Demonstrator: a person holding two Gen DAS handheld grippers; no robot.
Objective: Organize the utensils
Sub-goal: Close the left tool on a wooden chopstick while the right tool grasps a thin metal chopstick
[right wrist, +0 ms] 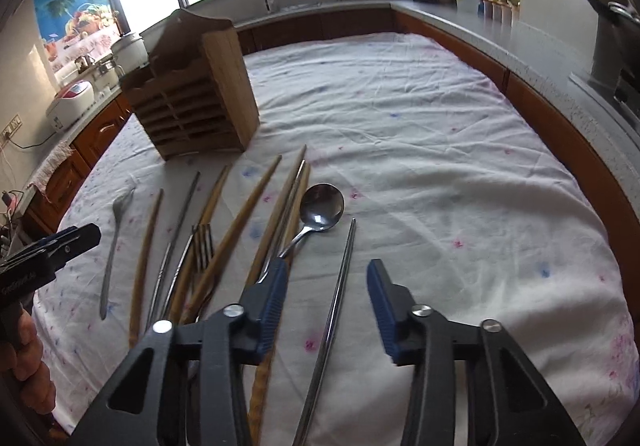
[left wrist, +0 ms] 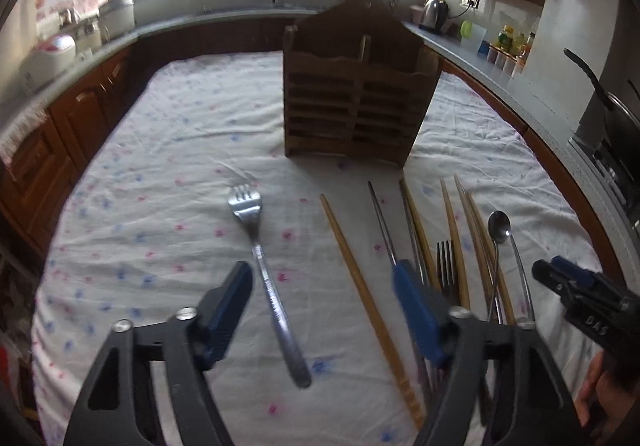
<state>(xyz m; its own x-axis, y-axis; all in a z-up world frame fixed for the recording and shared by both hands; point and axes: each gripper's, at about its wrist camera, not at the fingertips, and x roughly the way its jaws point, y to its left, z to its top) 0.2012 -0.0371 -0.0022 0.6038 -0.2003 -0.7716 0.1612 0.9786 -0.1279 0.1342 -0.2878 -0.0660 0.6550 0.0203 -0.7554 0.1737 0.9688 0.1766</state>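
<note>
A wooden utensil holder (left wrist: 354,94) stands upright on the cloth-covered table; it also shows in the right wrist view (right wrist: 192,102). My left gripper (left wrist: 324,282) is open above a steel fork (left wrist: 266,274) lying between its fingers. To its right lie a wooden chopstick (left wrist: 360,286), a metal chopstick (left wrist: 382,222), a second fork (left wrist: 446,262), more wooden chopsticks (left wrist: 454,234) and a spoon (left wrist: 499,226). My right gripper (right wrist: 328,278) is open over a metal chopstick (right wrist: 338,294), with the spoon (right wrist: 322,206) just ahead on the left.
The table carries a white floral cloth (right wrist: 440,150). Kitchen counters (left wrist: 500,74) with a kettle (left wrist: 434,12), jars and a rice cooker (left wrist: 50,56) ring the table. The other gripper shows at the edge of each view (left wrist: 580,286) (right wrist: 52,250).
</note>
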